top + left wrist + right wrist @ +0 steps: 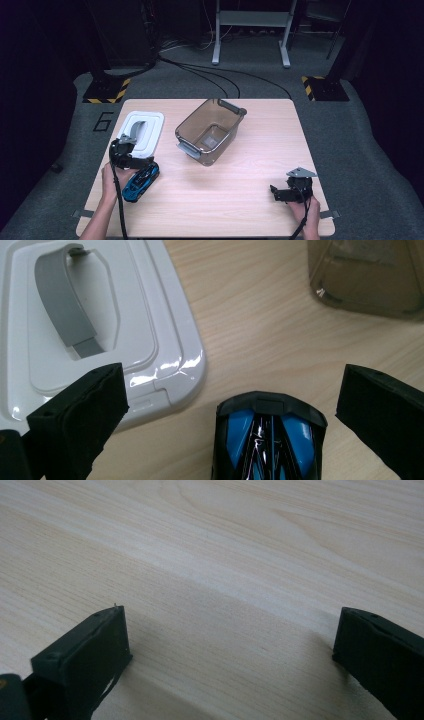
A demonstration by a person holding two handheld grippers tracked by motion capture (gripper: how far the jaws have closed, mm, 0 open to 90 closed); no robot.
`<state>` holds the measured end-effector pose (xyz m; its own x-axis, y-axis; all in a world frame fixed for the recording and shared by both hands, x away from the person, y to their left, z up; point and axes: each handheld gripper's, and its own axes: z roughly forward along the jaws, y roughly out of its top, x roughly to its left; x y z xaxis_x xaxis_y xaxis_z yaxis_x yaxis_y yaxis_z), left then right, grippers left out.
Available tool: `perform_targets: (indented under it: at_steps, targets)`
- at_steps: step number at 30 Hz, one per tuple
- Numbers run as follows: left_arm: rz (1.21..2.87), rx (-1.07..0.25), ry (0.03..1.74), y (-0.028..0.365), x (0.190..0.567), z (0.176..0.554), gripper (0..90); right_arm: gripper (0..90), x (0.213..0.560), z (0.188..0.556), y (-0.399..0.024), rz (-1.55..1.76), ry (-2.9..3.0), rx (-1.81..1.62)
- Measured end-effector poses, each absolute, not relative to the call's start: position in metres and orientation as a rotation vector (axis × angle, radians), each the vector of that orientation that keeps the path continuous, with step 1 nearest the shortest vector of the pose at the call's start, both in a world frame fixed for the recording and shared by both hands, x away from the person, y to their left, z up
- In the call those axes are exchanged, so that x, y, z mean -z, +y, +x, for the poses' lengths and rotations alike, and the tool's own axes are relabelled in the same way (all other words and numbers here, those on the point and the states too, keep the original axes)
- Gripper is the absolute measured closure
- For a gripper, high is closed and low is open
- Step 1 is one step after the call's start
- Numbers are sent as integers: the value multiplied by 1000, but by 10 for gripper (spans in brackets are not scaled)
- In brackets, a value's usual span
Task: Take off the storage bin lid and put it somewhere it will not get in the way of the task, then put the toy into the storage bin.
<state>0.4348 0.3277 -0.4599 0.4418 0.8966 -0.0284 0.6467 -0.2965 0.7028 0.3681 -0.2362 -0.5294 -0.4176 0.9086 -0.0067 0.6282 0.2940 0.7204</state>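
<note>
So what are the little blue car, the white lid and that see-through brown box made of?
Toy car: likely glossy painted plastic or metal; sharp highlights on its blue and black body. White lid: shiny moulded plastic, with bright reflections at its corner; its grey handle looks matte. Brown box: clear tinted plastic, since the table shows through its walls.

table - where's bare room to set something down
Free: the wide strip of table between the toy car and the right gripper, and right of the clear bin. Crowded: left side, with lid, car and left gripper.
</note>
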Motion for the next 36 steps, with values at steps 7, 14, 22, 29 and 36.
perform_targets:
  at_steps: [7,14,22,29,36]
  targets:
    - [2085,-454,1290,320,472,432,1,5,529,368,-236,1376,2152,-909]
    - [2175,-384,1297,305,489,438,1,5,529,368,-236,1376,2152,-909]
    - [2230,-335,1345,301,498,445,39,5,529,368,-236,1376,2152,-909]
    - [2234,-307,1370,301,501,447,155,5,529,368,-236,1376,2152,-909]
    - [2231,-287,1362,298,500,447,238,5,529,368,-236,1376,2152,-909]
